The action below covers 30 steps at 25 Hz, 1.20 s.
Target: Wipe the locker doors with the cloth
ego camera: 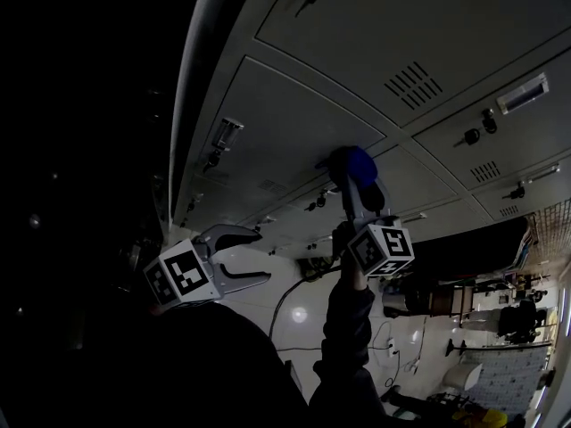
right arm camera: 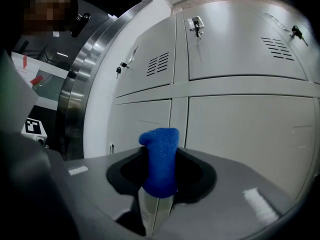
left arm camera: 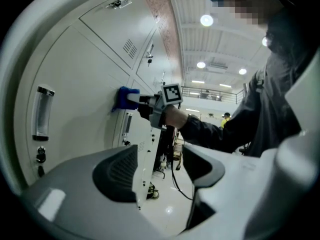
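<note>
Two tools up: left tool point(ego camera: 257, 257) released, nothing btwn jaws, idle below the locker doors point(ego camera: 294, 123). Right tool point(ego camera: 355, 178) is clenched on the blue cloth point(ego camera: 359, 161), which looks pressed to one door near a seam. Best keep cloth flat w/ even pressure, overlapping passes, dodging the keys point(ego camera: 473, 135). All doors shut; contents hidden.

Nothing but black from 7 to 11 o'clock in the head view. Lockers point(ego camera: 303, 123) cut off there at 12 and 3 o'clock. Label point(ego camera: 522, 93) at 2 o'clock too small to read. Clutter point(ego camera: 500, 324) at 4 o'clock too small to tell. Lower end of cloth point(right arm camera: 159, 159) buried between the jaws of right gripper point(right arm camera: 160, 170). Cloth half hidden behind that gripper in the head view.
</note>
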{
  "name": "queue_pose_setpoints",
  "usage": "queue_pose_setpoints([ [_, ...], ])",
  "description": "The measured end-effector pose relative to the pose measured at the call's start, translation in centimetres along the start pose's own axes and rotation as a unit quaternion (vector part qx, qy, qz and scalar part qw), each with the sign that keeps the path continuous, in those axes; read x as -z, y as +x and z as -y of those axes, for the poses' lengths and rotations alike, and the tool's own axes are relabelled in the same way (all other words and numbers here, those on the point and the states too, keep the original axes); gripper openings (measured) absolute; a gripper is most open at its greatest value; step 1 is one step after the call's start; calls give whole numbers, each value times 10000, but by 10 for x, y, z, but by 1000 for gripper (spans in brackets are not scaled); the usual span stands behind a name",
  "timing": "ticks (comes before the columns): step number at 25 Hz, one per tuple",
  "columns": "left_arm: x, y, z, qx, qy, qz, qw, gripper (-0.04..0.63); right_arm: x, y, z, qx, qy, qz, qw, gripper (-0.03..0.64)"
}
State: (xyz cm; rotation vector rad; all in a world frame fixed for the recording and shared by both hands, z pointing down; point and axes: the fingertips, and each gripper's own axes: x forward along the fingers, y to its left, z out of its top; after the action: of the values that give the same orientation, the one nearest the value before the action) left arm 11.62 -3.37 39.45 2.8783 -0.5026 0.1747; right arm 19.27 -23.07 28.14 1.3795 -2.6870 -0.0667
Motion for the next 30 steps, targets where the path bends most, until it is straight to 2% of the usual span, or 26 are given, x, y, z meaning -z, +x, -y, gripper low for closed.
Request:
queue_pose_setpoints([
  [6, 2, -2, -1, -8, -24, -25, 10000, 264, -4, -2, -11, -18, -125, 79, 9999, 127],
  [14, 5, -26, -5, -185, -81, 21, 9998, 264, -9, 29, -76, -652, -45, 206, 9976, 127],
  [23, 0, -79, -21, -720, -274, 97, 9970, 264, -4, 76, -159, -1390, 11, 197, 9901, 127],
  [30, 3, -105, -30, -913, -312, 149, 9952, 264, 5, 108, -202, -1682, 75, 154, 9856, 127],
])
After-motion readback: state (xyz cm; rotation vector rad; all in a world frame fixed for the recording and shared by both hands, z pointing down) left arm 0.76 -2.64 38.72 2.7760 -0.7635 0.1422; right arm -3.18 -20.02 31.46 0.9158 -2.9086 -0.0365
